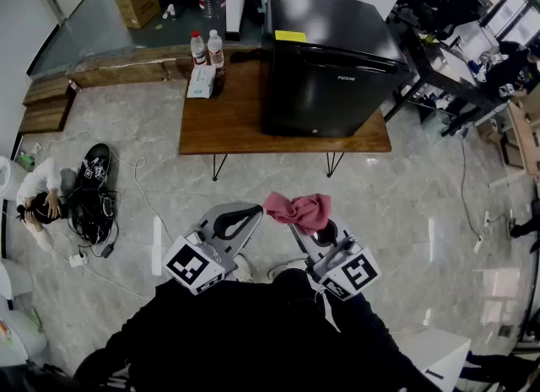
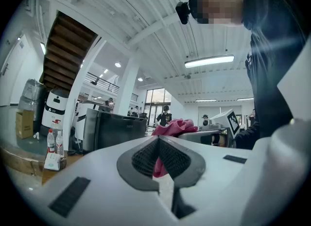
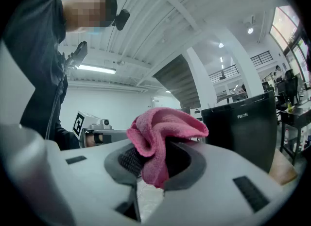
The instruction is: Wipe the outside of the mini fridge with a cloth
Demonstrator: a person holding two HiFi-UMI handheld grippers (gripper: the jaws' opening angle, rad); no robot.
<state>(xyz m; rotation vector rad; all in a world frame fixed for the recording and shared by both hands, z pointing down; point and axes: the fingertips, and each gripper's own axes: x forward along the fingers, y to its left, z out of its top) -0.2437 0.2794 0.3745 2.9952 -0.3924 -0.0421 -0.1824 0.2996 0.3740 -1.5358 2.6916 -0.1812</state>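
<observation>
While we stand on the floor (image 1: 396, 205) well away from the counter (image 1: 219, 120), we judge that the wiping has not started. The mini fridge (image 1: 329, 61) sits on the right part of the counter, all closed up. It is black, and nothing touches it. Two bottles (image 1: 207, 47) stand on the counter near its left side.

We hold the cloth (image 1: 297, 211) up in front of us, between our two grippers. It is pink and bunched up. The right gripper (image 3: 153, 159) has it for sure: its jaws are pressed onto a thick fold, and the rest of the cloth puffs out over the top of them. The left gripper (image 2: 158, 145) has its jaws almost all the way together. A thin strip of pink shows in the small gap between them, so we think it pinches one end of the cloth too. In the head view the cloth reaches from one gripper to the other.

So the one thing done is this: the cloth is in our grip and ready. All the rest is left. We need to walk up to the counter, then rub the cloth over the top, the front and the sides we can reach. We cannot see the back of the mini fridge from here
</observation>
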